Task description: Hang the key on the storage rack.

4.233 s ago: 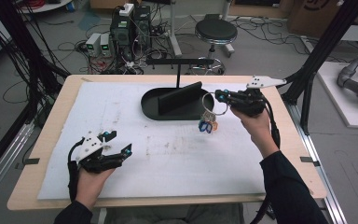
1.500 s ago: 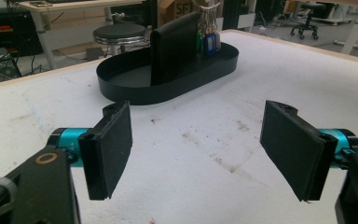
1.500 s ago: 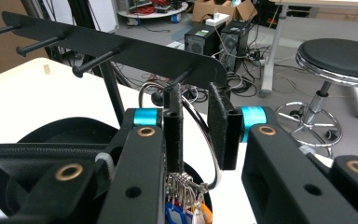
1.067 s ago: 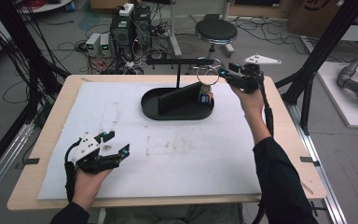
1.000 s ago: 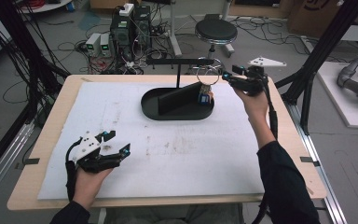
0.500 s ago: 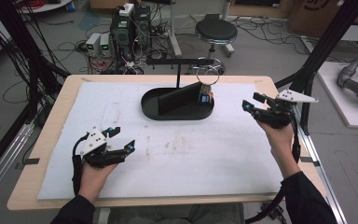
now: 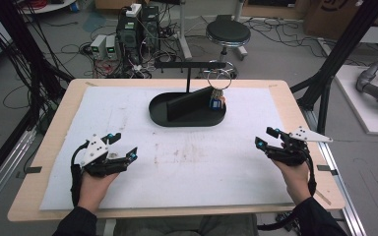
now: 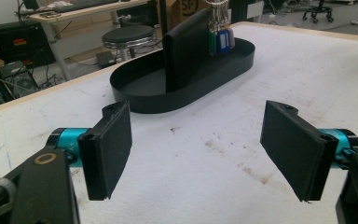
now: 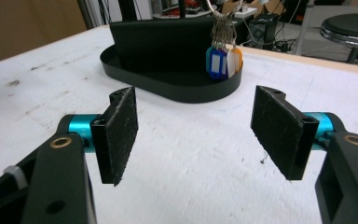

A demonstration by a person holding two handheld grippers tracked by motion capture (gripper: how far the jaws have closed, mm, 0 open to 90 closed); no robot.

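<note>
Keys above black tray, white mat.

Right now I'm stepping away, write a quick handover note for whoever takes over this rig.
Left gripper: open, holding nothing, low over the white mat at front left.
Right gripper: jaws have just been opening, nothing between them, low over the mat at front right.
Key ring with tags: hanging from the stand's bar, above the black tray.
Done: keys look hung and let go.
Left: apparently nothing; check that the ring sits securely.
</note>
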